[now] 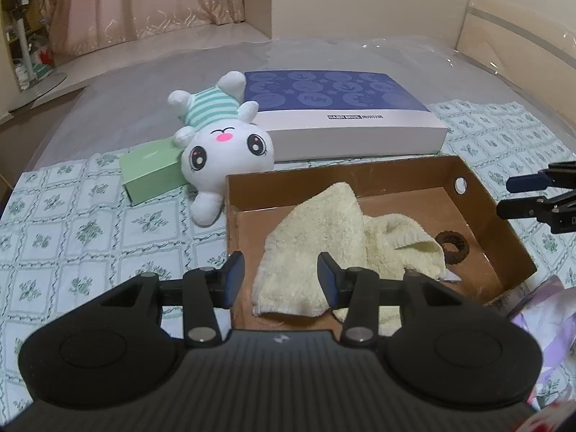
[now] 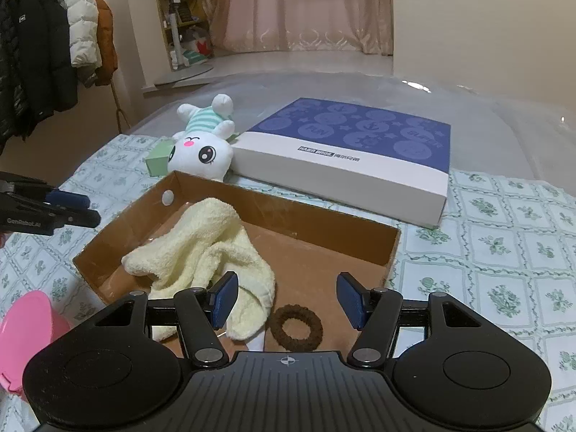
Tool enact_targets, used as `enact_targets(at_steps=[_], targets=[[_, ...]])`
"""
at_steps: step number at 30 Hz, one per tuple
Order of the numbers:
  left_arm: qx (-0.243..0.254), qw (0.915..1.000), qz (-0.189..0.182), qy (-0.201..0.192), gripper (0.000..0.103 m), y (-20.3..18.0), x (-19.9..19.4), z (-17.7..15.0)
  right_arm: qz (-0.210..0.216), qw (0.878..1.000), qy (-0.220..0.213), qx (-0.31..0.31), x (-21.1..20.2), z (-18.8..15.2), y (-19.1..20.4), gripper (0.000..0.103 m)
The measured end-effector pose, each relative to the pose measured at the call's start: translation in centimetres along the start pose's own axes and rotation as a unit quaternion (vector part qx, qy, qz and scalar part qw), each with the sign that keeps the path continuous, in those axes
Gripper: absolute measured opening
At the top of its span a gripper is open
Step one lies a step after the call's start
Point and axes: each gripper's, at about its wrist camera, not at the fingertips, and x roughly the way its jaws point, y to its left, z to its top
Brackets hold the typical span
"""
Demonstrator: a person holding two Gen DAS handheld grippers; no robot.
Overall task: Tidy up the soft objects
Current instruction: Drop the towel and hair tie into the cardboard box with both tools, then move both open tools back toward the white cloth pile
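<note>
Towel (image 1: pixel 324 241) lies in the cardboard box (image 1: pixel 478 194), long axis running near-to-far, directly ahead of my left gripper (image 1: pixel 280 280); both grippers' jaws spread, empty.

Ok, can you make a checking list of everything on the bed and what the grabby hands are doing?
Surface: green-flowered cloth over a bed.
Job's things: yellow towel and brown hair tie inside the cardboard box; plush bunny lies outside it.
Clutter: blue-and-white box, green box, pink thing.
Grippers: left gripper and right gripper open, fingers empty.
Cables: nothing seen.
Surroundings: curtains, hanging coats.
</note>
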Motion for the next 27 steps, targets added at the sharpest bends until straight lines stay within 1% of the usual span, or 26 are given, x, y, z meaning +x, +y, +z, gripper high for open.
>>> enact_targets(at_steps=[6,9,14,18,19,23,27], targets=[[-0.004,1.0000,0.004,0.001,0.042,-0.3,-2.9,-0.2,-0.004,1.000,-0.006,-0.002,-2.4,0.1,0.7,0.061],[-0.004,0.9999,0.010,-0.003,0.042,-0.7,-5.0,-0.4,-0.007,1.000,-0.010,-0.008,-4.0,0.1,1.3,0.061],[-0.014,0.9998,0.011,-0.008,0.042,-1.6,-9.2,-1.1,-0.007,1.000,-0.018,-0.004,-7.9,-0.5,2.8,0.061],[-0.023,0.9996,0.011,-0.009,0.042,-2.6,-13.1,-2.0,-0.003,0.999,-0.032,0.002,-11.9,-1.4,4.2,0.061],[-0.024,0.9996,0.015,-0.010,0.042,-3.0,-14.3,-2.4,-0.003,0.999,-0.036,0.004,-13.1,-1.7,4.7,0.062],[-0.035,0.9991,0.022,-0.010,0.042,-4.4,-18.5,-3.9,-0.007,0.998,-0.053,0.016,-17.3,-3.1,6.4,0.073],[-0.034,0.9990,0.024,-0.018,0.044,-6.0,-22.7,-6.0,0.000,0.998,-0.065,0.022,-21.4,-4.9,8.5,0.075]])
